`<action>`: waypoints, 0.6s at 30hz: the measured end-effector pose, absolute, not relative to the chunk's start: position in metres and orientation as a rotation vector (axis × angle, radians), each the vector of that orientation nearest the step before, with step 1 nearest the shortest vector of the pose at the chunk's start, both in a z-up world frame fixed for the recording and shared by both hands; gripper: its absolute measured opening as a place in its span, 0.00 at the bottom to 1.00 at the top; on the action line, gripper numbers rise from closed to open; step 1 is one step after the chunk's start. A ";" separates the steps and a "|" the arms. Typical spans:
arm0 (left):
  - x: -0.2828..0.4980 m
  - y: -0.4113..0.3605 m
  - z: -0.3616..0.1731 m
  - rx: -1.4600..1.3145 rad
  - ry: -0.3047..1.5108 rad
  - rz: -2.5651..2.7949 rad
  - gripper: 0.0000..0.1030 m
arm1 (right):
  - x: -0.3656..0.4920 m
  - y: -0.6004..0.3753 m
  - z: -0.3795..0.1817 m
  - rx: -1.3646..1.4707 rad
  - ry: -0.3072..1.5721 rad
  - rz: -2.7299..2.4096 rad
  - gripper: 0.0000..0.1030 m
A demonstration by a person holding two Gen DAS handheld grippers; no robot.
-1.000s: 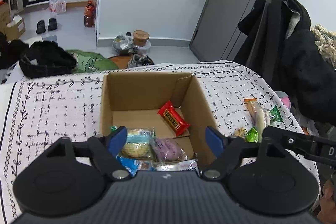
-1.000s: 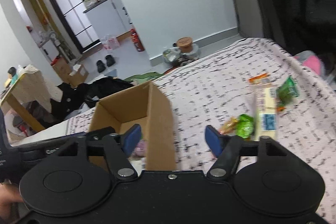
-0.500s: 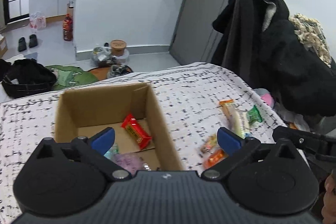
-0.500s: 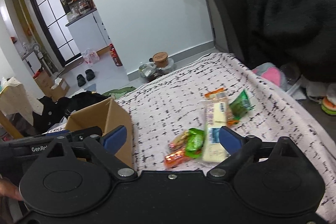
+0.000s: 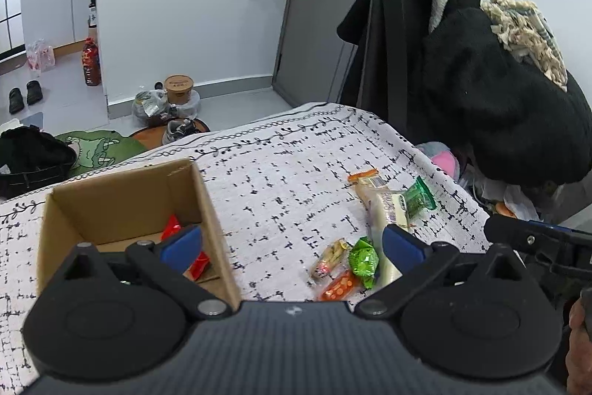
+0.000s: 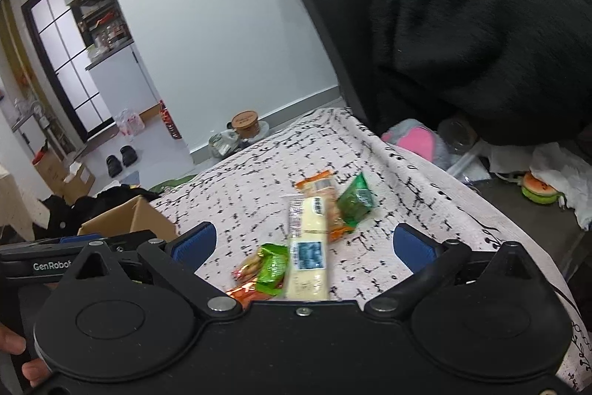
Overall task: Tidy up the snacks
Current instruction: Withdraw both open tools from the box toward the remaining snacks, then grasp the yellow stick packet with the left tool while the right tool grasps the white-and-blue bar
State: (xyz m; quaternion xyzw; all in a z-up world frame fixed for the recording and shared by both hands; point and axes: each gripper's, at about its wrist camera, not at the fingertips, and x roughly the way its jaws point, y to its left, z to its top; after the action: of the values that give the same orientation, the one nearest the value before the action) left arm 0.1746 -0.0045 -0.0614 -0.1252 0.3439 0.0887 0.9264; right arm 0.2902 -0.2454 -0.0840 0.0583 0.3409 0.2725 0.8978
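Both grippers hung over the patterned cloth [image 5: 281, 180], jaws spread wide and holding nothing; the left gripper [image 5: 292, 243] and the right gripper [image 6: 301, 241] had only just finished opening; the loose snacks [image 6: 307, 239] lay in a small heap on the cloth below them, well right of the cardboard box [image 5: 207, 195]; a red packet [image 5: 172, 228] sat inside the box.

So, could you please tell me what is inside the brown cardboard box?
Inside the brown cardboard box, only a red snack packet shows. The left gripper covers the near floor, so anything there is hidden.
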 end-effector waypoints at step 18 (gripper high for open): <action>0.216 -0.029 -0.082 -0.221 0.781 0.157 0.97 | 0.325 -0.263 -0.121 0.145 0.773 0.552 0.99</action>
State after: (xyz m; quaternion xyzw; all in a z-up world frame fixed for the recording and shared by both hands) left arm 0.2160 -0.0288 -0.0817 -0.1072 0.3796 0.0763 0.9158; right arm 0.3248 -0.2635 -0.1207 0.0698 0.3717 0.2656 0.8868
